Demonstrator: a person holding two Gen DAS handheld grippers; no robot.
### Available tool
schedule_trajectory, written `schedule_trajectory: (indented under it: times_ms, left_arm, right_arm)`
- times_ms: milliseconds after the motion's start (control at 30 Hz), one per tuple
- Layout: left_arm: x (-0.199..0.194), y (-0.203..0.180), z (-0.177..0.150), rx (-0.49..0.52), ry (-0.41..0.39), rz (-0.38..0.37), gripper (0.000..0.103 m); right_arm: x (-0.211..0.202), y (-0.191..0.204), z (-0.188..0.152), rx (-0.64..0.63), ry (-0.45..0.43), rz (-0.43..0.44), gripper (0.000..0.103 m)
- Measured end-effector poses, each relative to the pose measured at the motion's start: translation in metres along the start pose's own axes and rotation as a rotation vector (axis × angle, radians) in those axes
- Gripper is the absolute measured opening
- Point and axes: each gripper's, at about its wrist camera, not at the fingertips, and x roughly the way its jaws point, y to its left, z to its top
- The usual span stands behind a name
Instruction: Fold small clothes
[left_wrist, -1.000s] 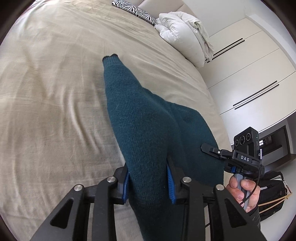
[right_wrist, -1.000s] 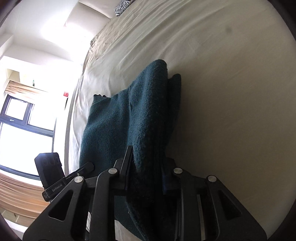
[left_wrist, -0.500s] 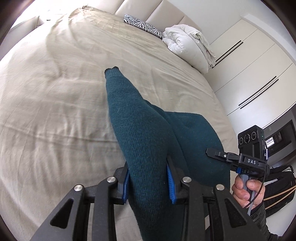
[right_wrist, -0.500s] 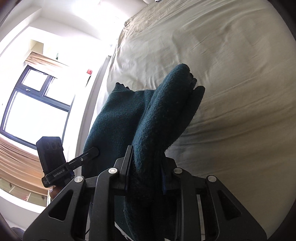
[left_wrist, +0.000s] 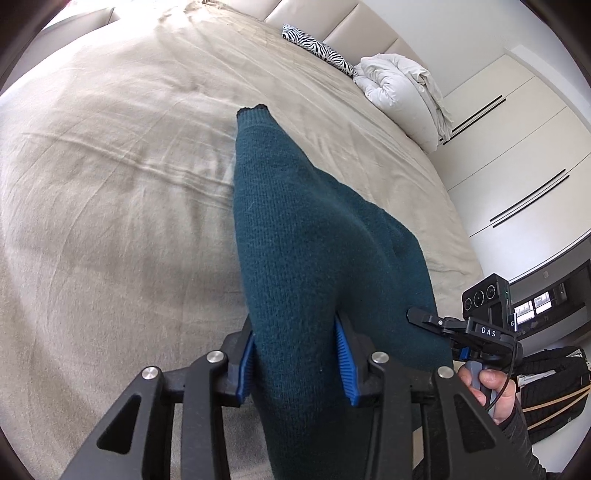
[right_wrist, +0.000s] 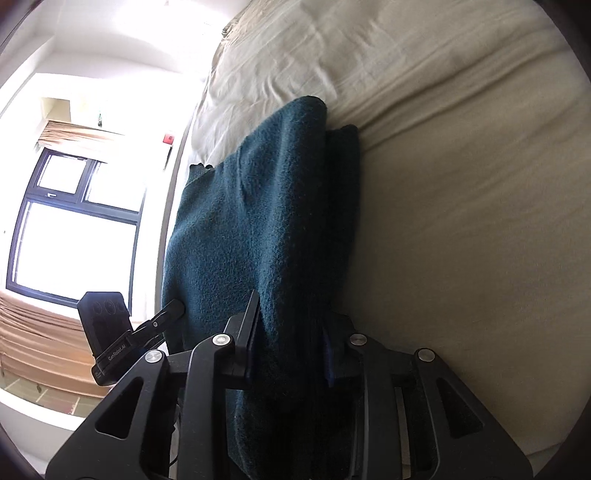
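Compared with a second ago, both grippers have travelled back across the bed, so that more of the beige bedspread (left_wrist: 110, 192) and the padded headboard (left_wrist: 332, 22) now show beyond the garment in the left wrist view, and the window (right_wrist: 70, 229) fills more of the right wrist view. The left gripper (left_wrist: 295, 360) has its blue pads (left_wrist: 341, 360) on either side of a thick bunch of the dark teal sweater (left_wrist: 295, 240); its jaws have just been opening a little, but the knit is between them and touches both pads. One sleeve reaches forward from this grip, with its cuff (left_wrist: 253, 110) over the bedspread. The right gripper (right_wrist: 290, 345) is closed at a narrow width on another bunched part of the same sweater, which hangs forward in folds with its far end at the bedspread. In the left view the right hand (left_wrist: 495, 391) holds the handle of its gripper beside the sweater's edge. A white duvet (left_wrist: 402, 96) and a zebra cushion (left_wrist: 317, 48) lie at the far end of the bed, well apart from the sweater.
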Motion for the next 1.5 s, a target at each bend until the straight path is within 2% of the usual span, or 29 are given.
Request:
schedule_trajectory:
  times_ms: [133,267,300,367,467,633,767,867,900,967,1000,1033,1200,1467,1500]
  left_arm:
    - [-0.001,0.0,-0.005,-0.012,-0.015,0.007,0.049]
    - [-0.014,-0.003,-0.01,0.008,-0.055,0.035,0.052]
    - [-0.02,-0.005,-0.011,0.018,-0.073,0.052,0.052]
    - [-0.034,-0.012,-0.016,0.041,-0.122,0.075,0.062]
    - [-0.054,-0.02,-0.021,0.062,-0.204,0.104,0.07]
    - [-0.068,-0.042,-0.029,0.128,-0.261,0.102,0.071]
    - [-0.054,-0.051,-0.034,0.139,-0.227,0.09,0.073]
    - [-0.038,-0.053,-0.044,0.146,-0.19,0.101,0.074]
    - [-0.035,-0.054,-0.047,0.155,-0.191,0.113,0.076]
    - [-0.03,-0.056,-0.051,0.167,-0.19,0.123,0.08]
    - [-0.028,-0.056,-0.051,0.169,-0.184,0.125,0.08]
    - [-0.025,-0.056,-0.052,0.171,-0.178,0.128,0.081]
    - [-0.02,-0.057,-0.057,0.181,-0.177,0.144,0.082]
    - [-0.024,-0.064,-0.062,0.195,-0.18,0.139,0.083]
    - [-0.026,-0.068,-0.063,0.207,-0.185,0.141,0.084]
  right_arm:
    - [-0.002,-0.004,-0.007,0.013,-0.025,0.044,0.027]
    - [-0.013,-0.01,-0.004,0.039,-0.038,0.06,0.028]
    - [-0.017,-0.01,-0.005,0.043,-0.05,0.059,0.028]
    - [-0.024,-0.007,0.0,0.052,-0.082,0.058,0.028]
    - [-0.048,-0.005,-0.002,0.061,-0.145,0.035,0.028]
    - [-0.063,0.038,-0.003,-0.056,-0.151,0.087,0.03]
    - [-0.05,0.058,-0.005,-0.106,-0.077,0.059,0.03]
    - [-0.021,0.041,-0.009,-0.062,-0.017,0.007,0.029]
    - [-0.014,0.03,-0.011,-0.033,-0.008,0.011,0.023]
    - [-0.007,0.008,-0.013,0.014,-0.022,0.03,0.004]
    - [-0.007,0.0,-0.013,0.039,-0.029,0.052,0.0]
    - [-0.007,-0.006,-0.012,0.056,-0.033,0.081,0.0]
    - [-0.006,-0.004,-0.008,0.015,-0.081,0.038,0.0]
    - [-0.006,-0.002,0.002,0.046,-0.105,0.063,0.0]
    - [-0.012,0.001,0.002,0.046,-0.12,0.084,0.005]
